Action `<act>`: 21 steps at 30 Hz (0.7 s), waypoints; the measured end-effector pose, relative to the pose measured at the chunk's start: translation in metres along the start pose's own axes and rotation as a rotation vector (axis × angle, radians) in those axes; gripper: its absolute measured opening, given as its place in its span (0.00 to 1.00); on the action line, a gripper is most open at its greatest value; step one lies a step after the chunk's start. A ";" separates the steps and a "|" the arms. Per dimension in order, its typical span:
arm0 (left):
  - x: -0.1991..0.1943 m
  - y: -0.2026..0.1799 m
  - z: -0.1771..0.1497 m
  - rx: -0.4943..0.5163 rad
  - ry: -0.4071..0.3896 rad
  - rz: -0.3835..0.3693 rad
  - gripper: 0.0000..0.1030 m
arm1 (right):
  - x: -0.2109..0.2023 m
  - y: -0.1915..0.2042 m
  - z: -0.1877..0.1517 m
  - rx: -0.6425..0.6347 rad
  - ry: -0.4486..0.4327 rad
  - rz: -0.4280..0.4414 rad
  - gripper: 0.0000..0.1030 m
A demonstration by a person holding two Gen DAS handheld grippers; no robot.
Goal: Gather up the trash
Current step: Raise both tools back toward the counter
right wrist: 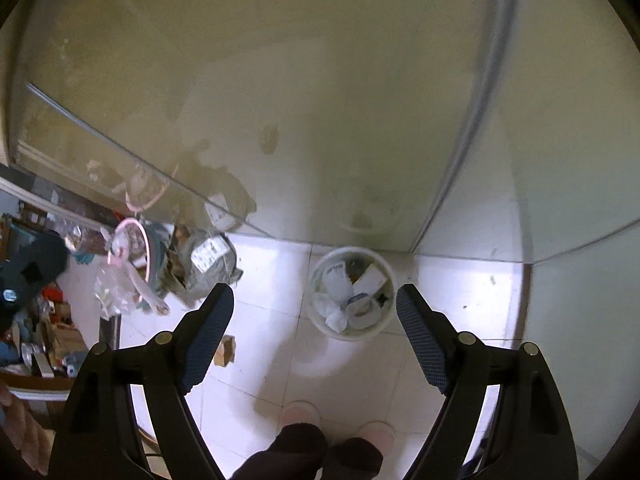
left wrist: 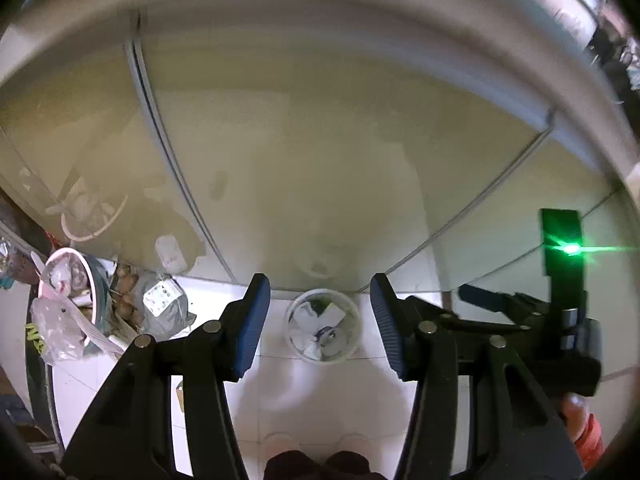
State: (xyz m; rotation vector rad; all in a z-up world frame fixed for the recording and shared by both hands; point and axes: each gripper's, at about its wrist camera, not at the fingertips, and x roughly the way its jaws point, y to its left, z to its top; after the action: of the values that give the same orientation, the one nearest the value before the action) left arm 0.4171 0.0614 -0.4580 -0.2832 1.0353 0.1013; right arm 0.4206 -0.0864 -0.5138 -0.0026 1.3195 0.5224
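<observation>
Both grippers hang above the floor (right wrist: 460,288) with their jaws apart and nothing between them: the left gripper (left wrist: 320,320) about half spread, the right gripper (right wrist: 316,332) wider. Below them, against the base of the glass door (right wrist: 320,100), stands a small white bin (right wrist: 352,294) filled with crumpled tissue (right wrist: 336,284), a small carton (right wrist: 374,278) and a flattened cup (right wrist: 364,310). The bin looks light and thin-walled, likely to flex, so its rim seems the surest place to grip. The tissue would be soft and nearly weightless, best pinched at a bunched fold. To the left, a grey bag (right wrist: 208,264) and a pink-rimmed basket (right wrist: 150,254) hold more waste. A small brown scrap (right wrist: 224,350) lies loose on the tiles, light enough to skid away if nudged.
</observation>
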 end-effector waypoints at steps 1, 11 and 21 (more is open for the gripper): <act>-0.011 -0.004 0.004 0.004 -0.008 -0.004 0.50 | -0.017 0.002 0.002 0.002 -0.018 -0.005 0.79; -0.195 -0.061 0.049 0.067 -0.177 -0.033 0.50 | -0.270 0.035 0.018 -0.033 -0.336 -0.056 0.79; -0.386 -0.087 0.049 0.155 -0.466 -0.052 0.60 | -0.478 0.089 -0.022 -0.112 -0.728 -0.055 0.79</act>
State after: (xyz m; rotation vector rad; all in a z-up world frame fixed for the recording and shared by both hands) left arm 0.2799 0.0108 -0.0873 -0.1347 0.5683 0.0364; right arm 0.2959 -0.1867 -0.0545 0.0540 0.5771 0.4857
